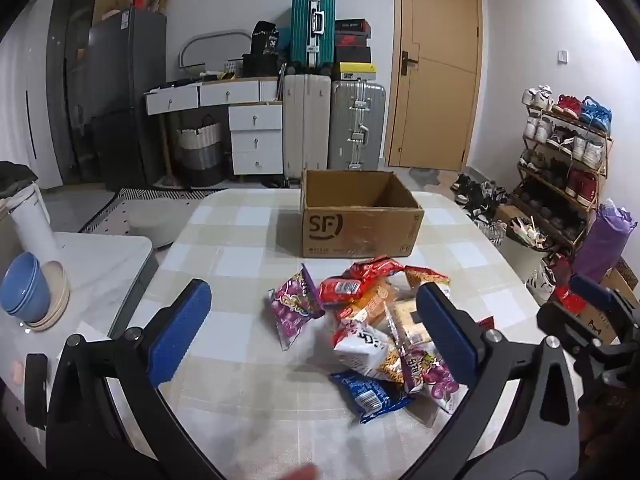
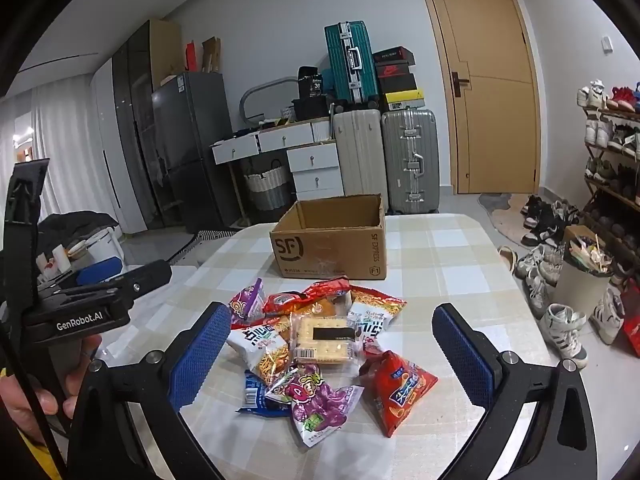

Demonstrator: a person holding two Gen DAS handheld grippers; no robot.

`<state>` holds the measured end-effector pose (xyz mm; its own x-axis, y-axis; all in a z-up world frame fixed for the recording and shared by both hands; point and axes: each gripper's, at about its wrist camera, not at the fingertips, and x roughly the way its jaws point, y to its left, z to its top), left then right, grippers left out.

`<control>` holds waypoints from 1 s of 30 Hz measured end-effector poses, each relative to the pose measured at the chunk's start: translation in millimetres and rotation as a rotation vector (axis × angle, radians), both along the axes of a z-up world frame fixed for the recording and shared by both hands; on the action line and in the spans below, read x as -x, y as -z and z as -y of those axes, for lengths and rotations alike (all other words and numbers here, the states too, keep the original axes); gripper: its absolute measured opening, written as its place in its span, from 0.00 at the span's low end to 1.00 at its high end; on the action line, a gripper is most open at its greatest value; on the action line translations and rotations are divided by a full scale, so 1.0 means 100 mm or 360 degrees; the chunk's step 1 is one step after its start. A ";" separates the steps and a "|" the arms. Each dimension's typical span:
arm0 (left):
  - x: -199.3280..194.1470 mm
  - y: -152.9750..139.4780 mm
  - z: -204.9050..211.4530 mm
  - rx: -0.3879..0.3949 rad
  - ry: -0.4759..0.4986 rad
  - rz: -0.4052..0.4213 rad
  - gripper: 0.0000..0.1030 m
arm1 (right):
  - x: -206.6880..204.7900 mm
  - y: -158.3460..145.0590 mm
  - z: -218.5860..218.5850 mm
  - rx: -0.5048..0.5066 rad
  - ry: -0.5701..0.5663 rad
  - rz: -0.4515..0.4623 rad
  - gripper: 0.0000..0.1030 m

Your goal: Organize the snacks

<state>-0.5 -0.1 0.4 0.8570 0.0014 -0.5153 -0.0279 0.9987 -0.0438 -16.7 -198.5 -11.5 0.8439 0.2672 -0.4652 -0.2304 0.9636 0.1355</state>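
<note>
From my left I have the left gripper point(image 1: 316, 336) hanging above the checked table point(image 1: 224, 396) with its blue pads spread wide and nothing between them, the snack pile lying just ahead under the gap. Leftmost in that pile is a purple packet point(image 1: 292, 306) standing a little apart from the rest; beside it a red packet point(image 1: 344, 290), then a white noodle bag point(image 1: 364, 350) and a blue packet point(image 1: 370, 394) nearest me. Moving right, the right gripper point(image 2: 332, 354) is likewise wide open and empty, poised over the same heap, where I can pick out a clear cracker pack point(image 2: 322, 340) in the middle and a red chip bag point(image 2: 400, 390) lying off to the right side. Behind the heap stands the open cardboard box point(image 2: 332, 248), near the snacks but not touching them. As far as I can judge, the sorting has not begun: every packet I see lies on the table and what shows of the box interior looks bare. I cannot see the box floor, since the near wall hides it. Several packets overlap, so I cannot count them, and the print on most wrappers is too small to read.
</note>
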 end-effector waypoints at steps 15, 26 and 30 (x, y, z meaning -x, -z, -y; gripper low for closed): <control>0.16 -0.05 -0.06 0.0021 0.0028 0.0073 1.00 | 0.06 -0.06 -0.03 0.0022 -0.0011 0.0059 1.00; 0.22 -0.06 -0.03 0.0007 0.0023 0.0105 1.00 | 0.07 -0.03 -0.03 0.0024 -0.0006 0.0065 1.00; 0.23 -0.07 -0.04 0.0007 0.0004 0.0109 1.00 | 0.10 -0.02 -0.06 0.0044 -0.0003 0.0063 1.00</control>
<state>-23.6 4.1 7.6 0.8904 -0.0033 -0.4552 -0.0219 0.9985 -0.0500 -26.9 -192.3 -9.2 0.8612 0.2563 -0.4389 -0.2368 0.9664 0.0997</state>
